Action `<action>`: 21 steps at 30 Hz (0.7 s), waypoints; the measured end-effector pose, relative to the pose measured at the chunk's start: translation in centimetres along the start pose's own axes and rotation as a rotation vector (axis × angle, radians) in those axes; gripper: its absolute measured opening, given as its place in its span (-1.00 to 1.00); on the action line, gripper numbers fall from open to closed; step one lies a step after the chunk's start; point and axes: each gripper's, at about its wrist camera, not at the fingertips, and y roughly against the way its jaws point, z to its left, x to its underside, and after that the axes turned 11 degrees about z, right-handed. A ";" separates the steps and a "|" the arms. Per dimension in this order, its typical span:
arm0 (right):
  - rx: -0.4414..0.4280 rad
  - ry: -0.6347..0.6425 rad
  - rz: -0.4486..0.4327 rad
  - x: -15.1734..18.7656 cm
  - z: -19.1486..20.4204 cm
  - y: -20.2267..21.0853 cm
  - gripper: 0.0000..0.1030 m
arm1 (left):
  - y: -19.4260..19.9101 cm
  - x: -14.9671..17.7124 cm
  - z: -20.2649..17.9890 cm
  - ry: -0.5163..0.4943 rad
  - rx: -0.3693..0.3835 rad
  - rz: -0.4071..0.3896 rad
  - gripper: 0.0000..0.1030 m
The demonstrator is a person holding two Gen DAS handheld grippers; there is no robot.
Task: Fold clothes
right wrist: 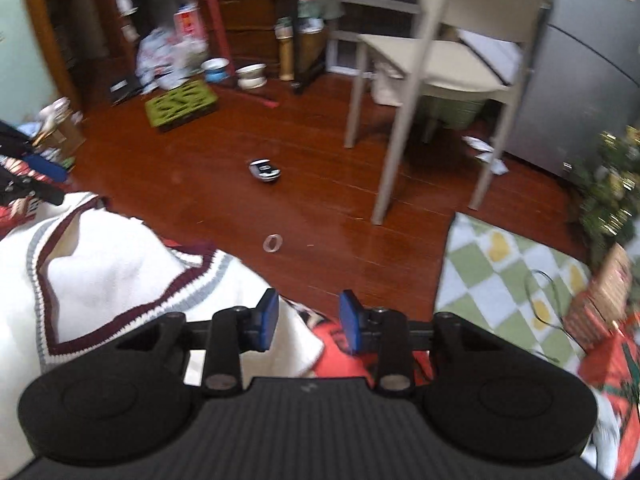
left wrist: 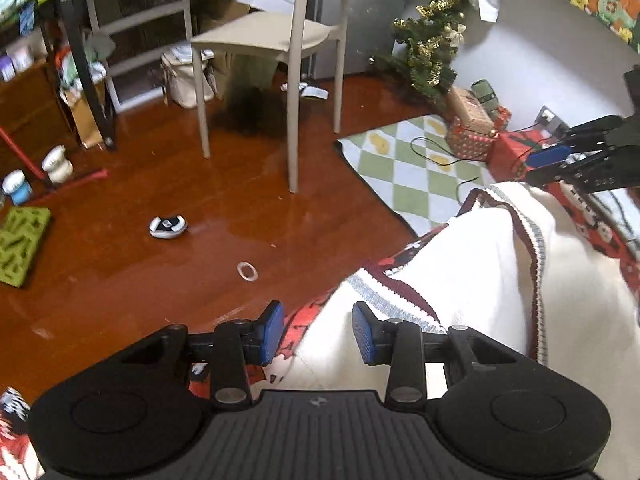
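Through your left wrist camera, your left gripper (left wrist: 318, 330) stands partly open, its blue pads (left wrist: 273, 332) apart with a clear gap. The cream sweater (left wrist: 472, 280), trimmed in maroon and grey, lies below that gap, but neither pad presses on it, so nothing is held. The sweater rests on a red patterned cloth (left wrist: 298, 334) whose edge shows beside the left pad. Toward the right edge your right gripper (left wrist: 560, 162) hovers over the far part of the sweater; from here you cannot tell how wide it stands. Beyond the sweater is a wooden floor (left wrist: 200, 220) with a beige chair (left wrist: 276, 40), a checked green rug (left wrist: 404, 176), a small ring (left wrist: 247, 271) and a small Christmas tree (left wrist: 432, 48) against the wall.

Through your right wrist camera, your right gripper (right wrist: 308, 326) is likewise partly open and holds nothing. Its left pad (right wrist: 269, 326) sits above the sweater's (right wrist: 112, 280) corner, the right pad above the red cloth (right wrist: 336, 356), neither visibly clamping. The sweater spreads to the left, its striped V-neck (right wrist: 132, 312) turned toward you. Your left gripper (right wrist: 28, 184) shows at the left edge, over the sweater's far side. The chair (right wrist: 436, 64), the rug (right wrist: 504, 276) and the ring (right wrist: 273, 243) lie ahead on the floor (right wrist: 224, 200).
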 end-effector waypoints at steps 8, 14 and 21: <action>-0.049 0.087 0.070 -1.3 1.8 -2.4 -0.33 | -1.1 -0.1 -0.4 -0.061 0.017 0.057 -0.18; -0.019 0.138 0.080 -1.4 4.3 -2.8 -0.83 | -1.0 -0.2 -1.6 -0.072 -0.038 0.038 -0.92; 0.112 0.139 0.021 -1.3 5.7 -2.0 -0.85 | 1.0 0.0 -3.0 -0.151 -0.208 -0.071 -0.95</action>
